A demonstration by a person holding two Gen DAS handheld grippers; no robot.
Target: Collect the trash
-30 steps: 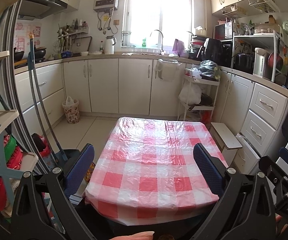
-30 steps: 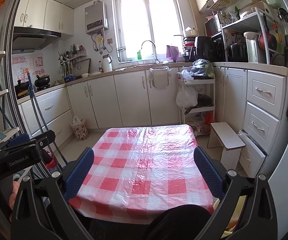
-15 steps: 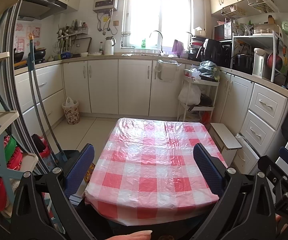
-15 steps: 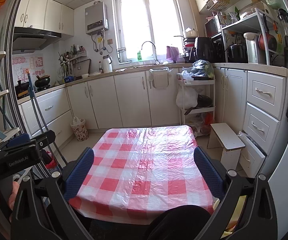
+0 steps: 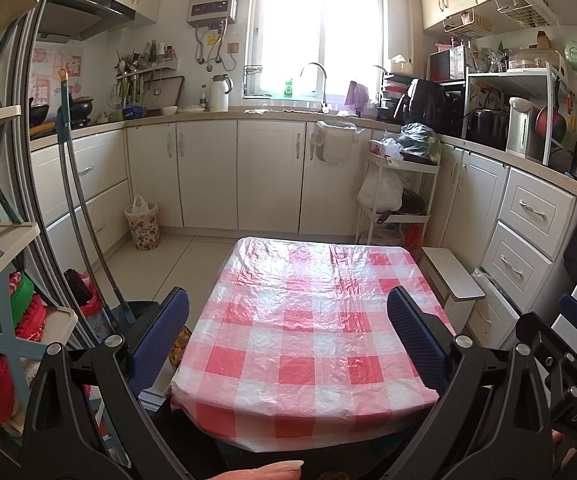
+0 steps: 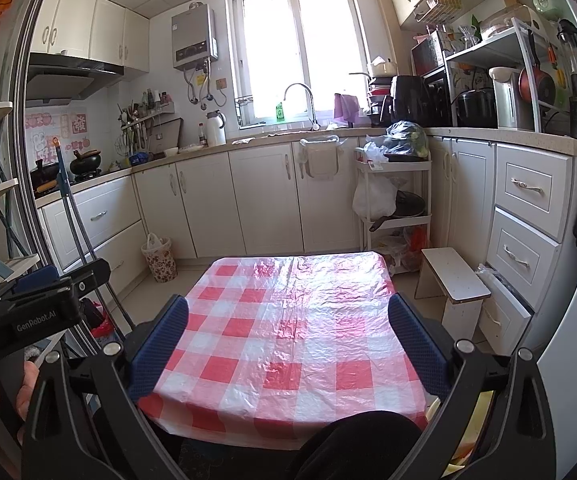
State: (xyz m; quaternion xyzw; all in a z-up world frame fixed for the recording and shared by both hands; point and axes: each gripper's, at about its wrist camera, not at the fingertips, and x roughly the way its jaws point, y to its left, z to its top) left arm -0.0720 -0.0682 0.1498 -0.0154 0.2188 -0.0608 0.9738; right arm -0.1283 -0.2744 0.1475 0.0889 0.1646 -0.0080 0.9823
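Note:
A small table with a red-and-white checked plastic cloth [image 5: 308, 320] stands before me; it also shows in the right wrist view [image 6: 288, 332]. No trash shows on it. My left gripper [image 5: 288, 320] is open and empty above the table's near end, blue pads wide apart. My right gripper [image 6: 288, 328] is open and empty at the same height. A floral waste basket [image 5: 142, 222] with a white bag stands on the floor by the left cabinets, also in the right wrist view [image 6: 159, 258]. A white bin [image 5: 334, 146] hangs on a cabinet door under the sink.
A white rolling cart [image 5: 402, 196] with bags stands behind the table on the right. A low white stool [image 5: 454, 276] sits beside the table. Mop handles [image 5: 76, 200] lean at the left beside a shelf rack [image 5: 4, 280]. Cabinets line the back and right.

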